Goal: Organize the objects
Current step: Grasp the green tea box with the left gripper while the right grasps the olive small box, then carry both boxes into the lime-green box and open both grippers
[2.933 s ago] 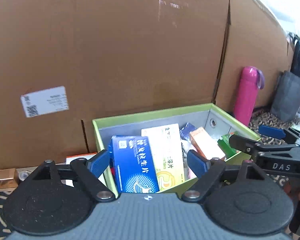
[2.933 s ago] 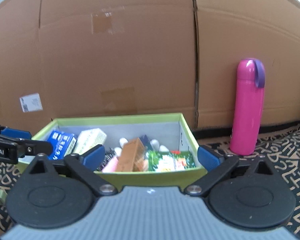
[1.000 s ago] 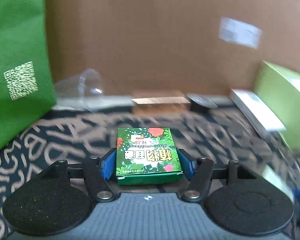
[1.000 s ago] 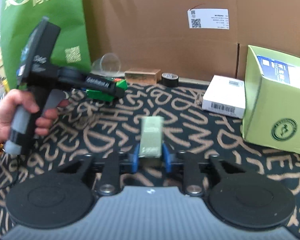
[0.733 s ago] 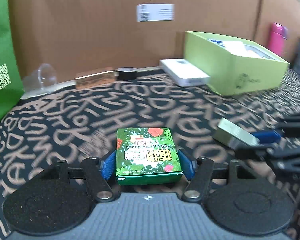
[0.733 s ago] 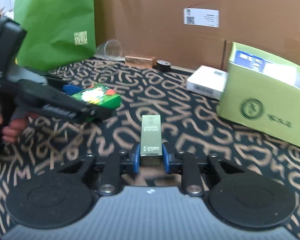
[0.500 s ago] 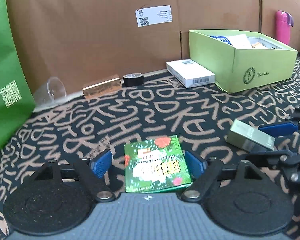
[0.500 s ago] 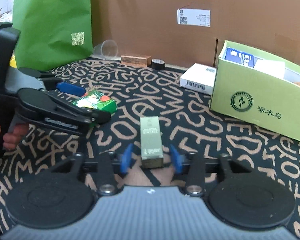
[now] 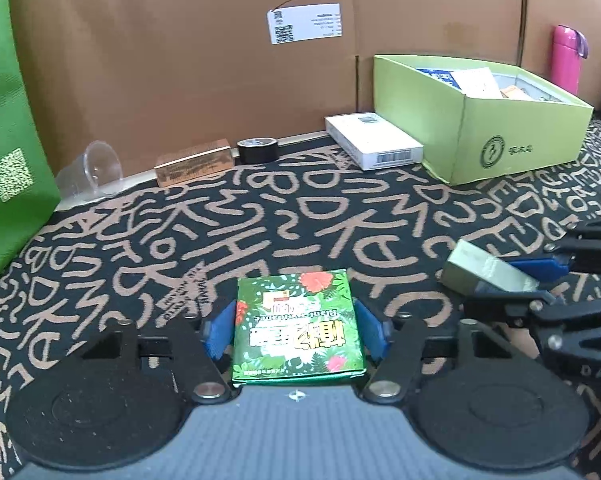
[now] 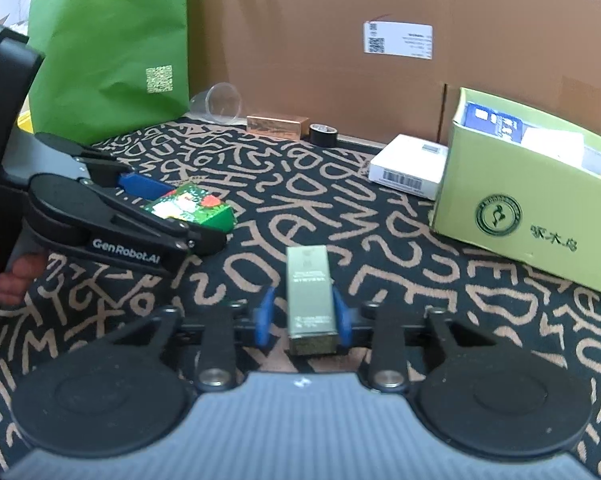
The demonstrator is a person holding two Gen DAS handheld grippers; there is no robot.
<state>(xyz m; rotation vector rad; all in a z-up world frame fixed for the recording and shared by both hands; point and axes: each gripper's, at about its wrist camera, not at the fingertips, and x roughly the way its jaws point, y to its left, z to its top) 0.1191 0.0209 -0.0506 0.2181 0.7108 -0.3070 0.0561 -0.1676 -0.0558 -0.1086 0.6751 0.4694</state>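
Your right gripper [image 10: 303, 314] is closing on the slim olive-green carton [image 10: 309, 280] lying lengthwise between its jaws, and the open lime-green cardboard box [image 10: 520, 216] sits ahead to its right

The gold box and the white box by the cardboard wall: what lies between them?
A black tape roll lies between the gold box and the white box; both wrist views show it.
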